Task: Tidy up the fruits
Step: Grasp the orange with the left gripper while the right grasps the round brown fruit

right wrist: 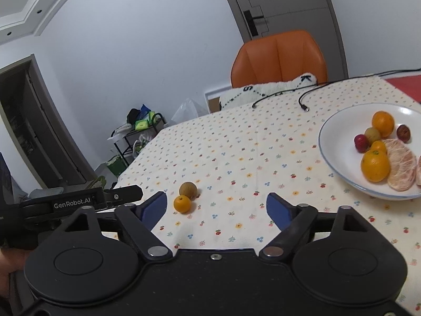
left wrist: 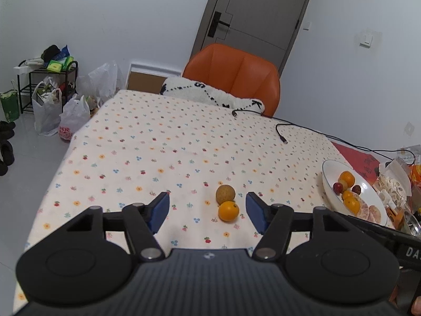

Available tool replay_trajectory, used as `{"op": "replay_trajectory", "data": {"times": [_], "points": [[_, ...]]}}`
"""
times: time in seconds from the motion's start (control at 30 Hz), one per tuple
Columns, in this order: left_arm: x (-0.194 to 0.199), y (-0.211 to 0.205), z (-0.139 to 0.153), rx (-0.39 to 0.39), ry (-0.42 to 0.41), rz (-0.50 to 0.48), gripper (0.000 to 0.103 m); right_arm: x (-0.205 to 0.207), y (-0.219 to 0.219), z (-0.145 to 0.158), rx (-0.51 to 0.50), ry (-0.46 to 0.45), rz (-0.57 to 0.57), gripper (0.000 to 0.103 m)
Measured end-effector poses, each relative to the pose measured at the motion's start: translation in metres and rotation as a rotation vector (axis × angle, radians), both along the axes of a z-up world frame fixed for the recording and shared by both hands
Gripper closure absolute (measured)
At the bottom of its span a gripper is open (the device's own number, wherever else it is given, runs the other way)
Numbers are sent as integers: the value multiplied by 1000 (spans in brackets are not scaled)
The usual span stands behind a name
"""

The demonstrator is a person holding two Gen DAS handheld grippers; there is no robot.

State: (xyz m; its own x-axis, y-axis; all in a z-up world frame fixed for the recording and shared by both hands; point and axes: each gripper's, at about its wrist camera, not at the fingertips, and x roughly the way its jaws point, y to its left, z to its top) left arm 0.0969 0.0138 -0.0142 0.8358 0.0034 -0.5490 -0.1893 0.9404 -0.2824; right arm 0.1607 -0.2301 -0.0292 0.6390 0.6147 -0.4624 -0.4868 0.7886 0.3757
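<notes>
Both tongs, left [left wrist: 208, 210] and right [right wrist: 217, 212], hover side by side (jaws spread wide, empty).

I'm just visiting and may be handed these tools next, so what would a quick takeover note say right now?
Left gripper: open, empty, aimed at the loose fruit.
Right gripper: open, empty.
On the tablecloth: a small orange touching a brown round fruit.
Done: the white bowl already holds oranges, small red fruits and peeled segments.
Left: move the two loose fruits into the bowl.

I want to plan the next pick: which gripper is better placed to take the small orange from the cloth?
Left. The small orange lies between the open left gripper's fingers; it sits off beside the right gripper.
</notes>
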Motion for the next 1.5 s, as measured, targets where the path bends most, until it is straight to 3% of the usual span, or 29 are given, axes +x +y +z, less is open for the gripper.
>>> {"op": "replay_trajectory", "data": {"times": [0.63, 0.93, 0.97, 1.5], "points": [[43, -15, -30, -18, 66, -62, 54, 32, 2, -20, -5, 74, -7, 28], [54, -25, -42, 0, 79, -93, 72, 36, 4, -23, -1, 83, -14, 28], [55, -24, -42, -2, 80, -92, 80, 37, 5, -23, -2, 84, -12, 28], [38, 7, -34, -19, 57, -34, 81, 39, 37, -21, -14, 70, 40, 28]]}}
